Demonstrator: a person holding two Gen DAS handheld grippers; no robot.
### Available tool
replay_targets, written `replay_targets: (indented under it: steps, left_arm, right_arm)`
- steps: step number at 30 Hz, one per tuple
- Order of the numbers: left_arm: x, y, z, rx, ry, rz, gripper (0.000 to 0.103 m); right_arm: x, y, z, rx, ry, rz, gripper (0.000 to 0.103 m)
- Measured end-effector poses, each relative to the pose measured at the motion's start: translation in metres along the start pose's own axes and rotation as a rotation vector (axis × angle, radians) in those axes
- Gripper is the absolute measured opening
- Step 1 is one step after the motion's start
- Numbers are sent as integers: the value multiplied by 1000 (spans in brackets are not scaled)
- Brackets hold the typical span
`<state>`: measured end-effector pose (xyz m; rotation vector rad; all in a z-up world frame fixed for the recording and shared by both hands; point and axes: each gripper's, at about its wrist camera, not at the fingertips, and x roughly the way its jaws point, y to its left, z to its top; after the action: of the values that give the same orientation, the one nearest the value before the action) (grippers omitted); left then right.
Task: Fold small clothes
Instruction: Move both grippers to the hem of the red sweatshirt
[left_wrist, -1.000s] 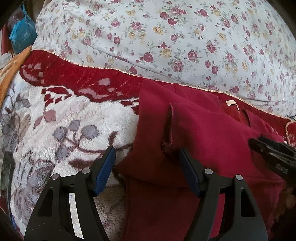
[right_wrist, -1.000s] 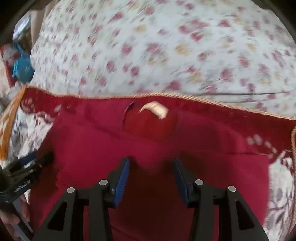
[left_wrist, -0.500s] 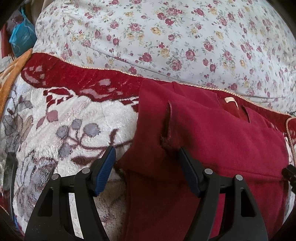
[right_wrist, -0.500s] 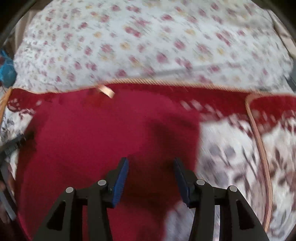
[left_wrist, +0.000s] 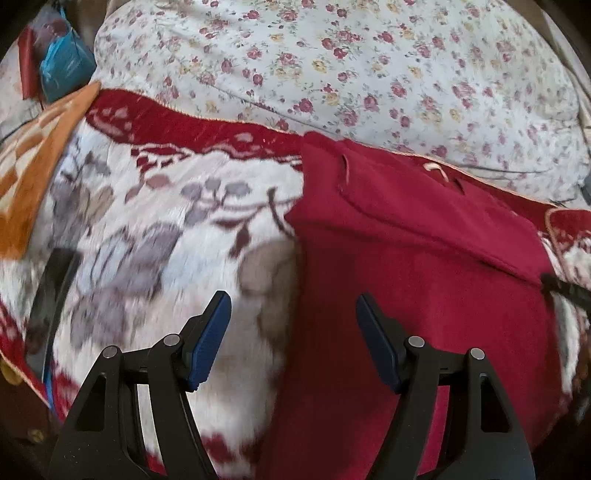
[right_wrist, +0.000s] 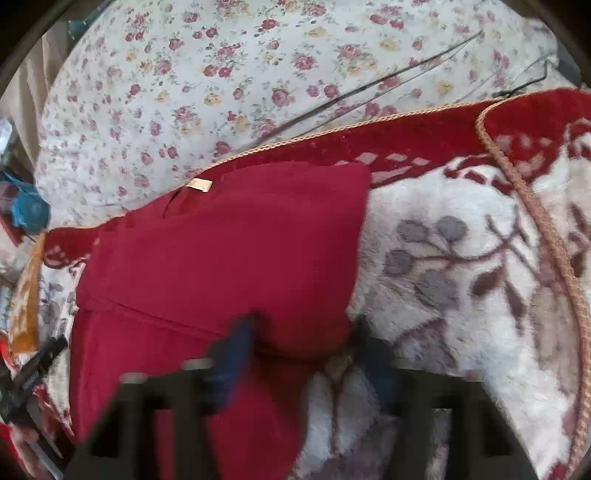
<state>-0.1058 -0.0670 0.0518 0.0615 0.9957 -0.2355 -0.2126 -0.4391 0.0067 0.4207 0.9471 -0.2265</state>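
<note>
Now, with right gripper (right_wrist: 303, 332) closing around red garment (right_wrist: 221, 258) edge, pinch both layers; left gripper (left_wrist: 291, 328) gaping, empty, garment edge just ahead.

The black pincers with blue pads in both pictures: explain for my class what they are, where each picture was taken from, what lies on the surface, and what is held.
They are hand-held grippers: a person carries one in each hand, and a camera on each looks forward along its two fingers. One picture is from the left gripper, the other from the right gripper. A dark red garment lies on a plush white and red blanket, with a flowered sheet behind. The left gripper is open and holds nothing. The right gripper's jaws have just been closing with the garment's right edge between them; the blur hides whether they already pinch it.
</note>
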Motion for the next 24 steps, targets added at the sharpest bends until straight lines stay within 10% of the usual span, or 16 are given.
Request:
replay_targets:
  steps: [10,14,24]
  left_arm:
    - [-38,13,-43,67,7,-8,70]
    - [-43,19,-52,79,16,-22,70]
    - [-45,20,-75,103,49,7,70]
  right_arm:
    - [-20,-4,-4,9,-42,-31,20]
    - [-57,-3,-25,24,-45,22,56]
    - [-91,12,-112,-78,49,115,57]
